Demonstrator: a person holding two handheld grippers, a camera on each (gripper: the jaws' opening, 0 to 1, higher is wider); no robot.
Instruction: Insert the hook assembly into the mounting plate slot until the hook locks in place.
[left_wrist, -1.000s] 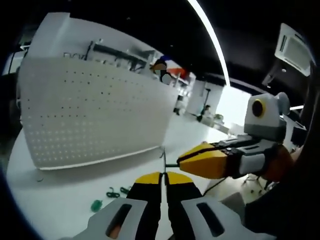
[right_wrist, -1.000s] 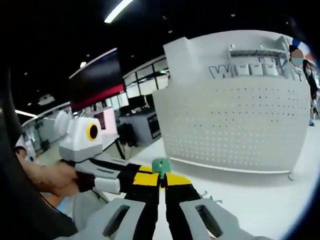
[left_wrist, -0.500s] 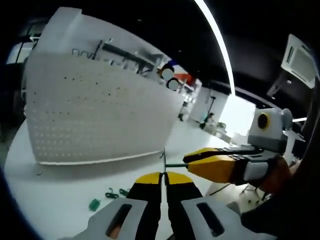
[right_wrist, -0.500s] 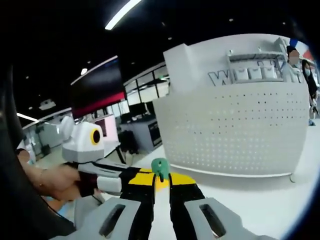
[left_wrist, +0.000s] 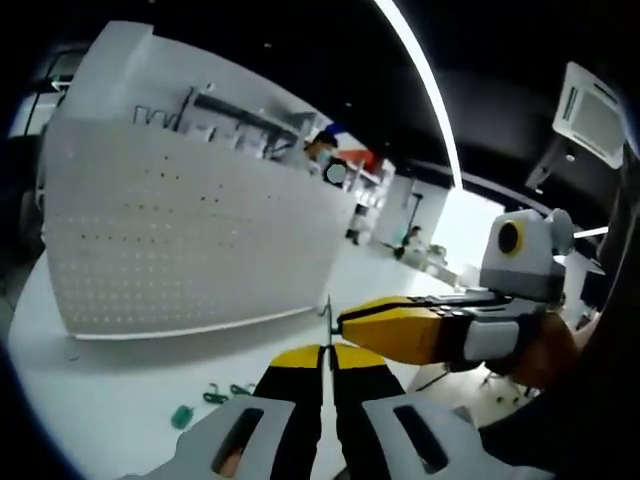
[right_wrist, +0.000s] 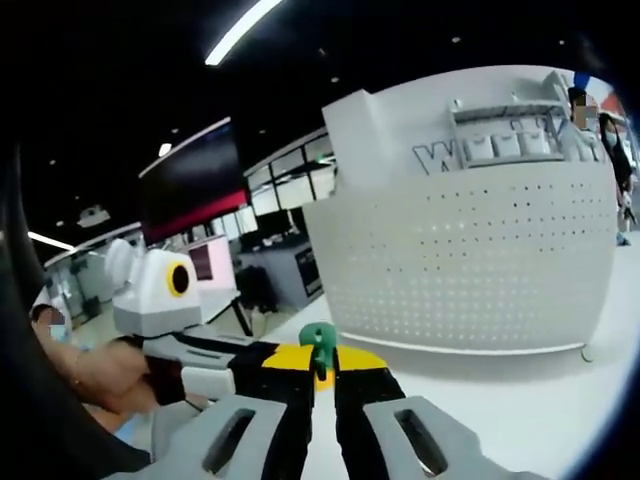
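- Since a second ago the right claw (left_wrist: 345, 325), seen in the left gripper view, has come in closer, so its yellow tip now sits just beside the left claw (left_wrist: 327, 352); the pegboard (left_wrist: 190, 240) has barely shifted in that view.
- The left claw is pinched shut on a thin metal hook (left_wrist: 328, 318) that stands up from between its tips.
- The right claw (right_wrist: 318, 362) is closed on a small green plastic piece (right_wrist: 318, 340), with the left claw (right_wrist: 275, 358) touching or nearly touching it.
- Both parts look light and stiff. The wire is thin and likely to twist or slip, so I would grip it low on the shank.
- More small green pieces (left_wrist: 200, 405) lie loose on the white worktop (left_wrist: 110, 390) in front of the pegboard; I cannot pick out a container.
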